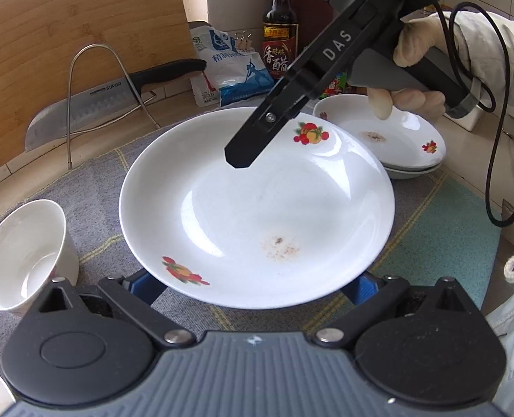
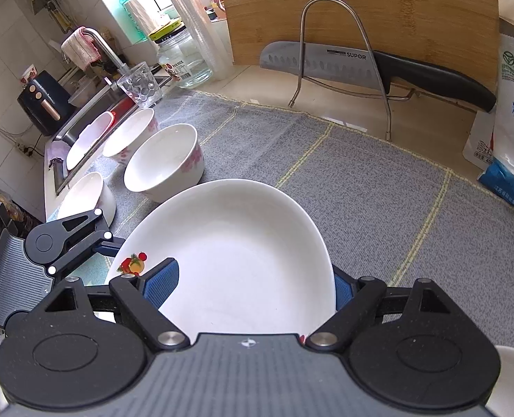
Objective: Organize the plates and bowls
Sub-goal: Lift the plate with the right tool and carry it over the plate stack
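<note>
A white plate with fruit decals (image 1: 257,208) sits over the grey mat (image 1: 93,187); it also shows in the right wrist view (image 2: 236,253). My left gripper (image 1: 257,286) is open, its blue pads (image 1: 146,286) wide apart under the plate's near rim. My right gripper (image 2: 253,286) has one blue pad (image 2: 163,281) on top of the plate's rim and the other below it; it shows from outside in the left wrist view (image 1: 239,156). A stack of similar plates (image 1: 396,139) lies at the right. White bowls (image 2: 163,163) stand at the left of the mat, one by my left gripper (image 1: 24,253).
A bamboo cutting board (image 1: 83,34) and a knife (image 1: 100,104) in a wire rack (image 1: 93,80) stand at the back. A salt bag (image 1: 229,66) and vinegar bottle (image 1: 279,24) are behind the plates. A sink (image 2: 93,114), glass (image 2: 140,85) and jar (image 2: 182,55) lie far left.
</note>
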The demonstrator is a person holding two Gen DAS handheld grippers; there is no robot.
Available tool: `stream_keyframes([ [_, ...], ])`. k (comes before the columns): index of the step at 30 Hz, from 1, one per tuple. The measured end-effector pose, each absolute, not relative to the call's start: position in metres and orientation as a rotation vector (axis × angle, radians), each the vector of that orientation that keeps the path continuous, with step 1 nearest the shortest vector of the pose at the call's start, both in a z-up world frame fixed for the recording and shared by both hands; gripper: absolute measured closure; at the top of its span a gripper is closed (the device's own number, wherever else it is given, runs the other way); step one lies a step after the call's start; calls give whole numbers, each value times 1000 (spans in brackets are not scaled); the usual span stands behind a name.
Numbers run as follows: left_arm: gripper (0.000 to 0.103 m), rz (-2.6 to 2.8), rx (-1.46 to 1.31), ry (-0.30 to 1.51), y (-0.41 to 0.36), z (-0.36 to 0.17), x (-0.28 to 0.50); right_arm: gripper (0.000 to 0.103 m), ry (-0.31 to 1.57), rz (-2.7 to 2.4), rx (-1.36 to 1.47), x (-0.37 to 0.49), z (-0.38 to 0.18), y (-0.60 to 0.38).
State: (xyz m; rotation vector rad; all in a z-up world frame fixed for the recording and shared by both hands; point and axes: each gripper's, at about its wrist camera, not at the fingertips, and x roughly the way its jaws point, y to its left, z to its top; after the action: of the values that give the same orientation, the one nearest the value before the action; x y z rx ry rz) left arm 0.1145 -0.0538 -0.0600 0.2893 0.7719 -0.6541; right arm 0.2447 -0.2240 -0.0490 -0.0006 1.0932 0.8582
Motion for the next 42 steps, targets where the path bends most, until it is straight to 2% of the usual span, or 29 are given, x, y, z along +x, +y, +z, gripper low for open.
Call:
stream_keyframes([
  [23,2,-864,378,725,-114,-51,119,12,1027,664,89,189,-29,-313],
  [42,2,-978,439,727,-186,-66,138,12,1040,495,181,188,-62,-398],
])
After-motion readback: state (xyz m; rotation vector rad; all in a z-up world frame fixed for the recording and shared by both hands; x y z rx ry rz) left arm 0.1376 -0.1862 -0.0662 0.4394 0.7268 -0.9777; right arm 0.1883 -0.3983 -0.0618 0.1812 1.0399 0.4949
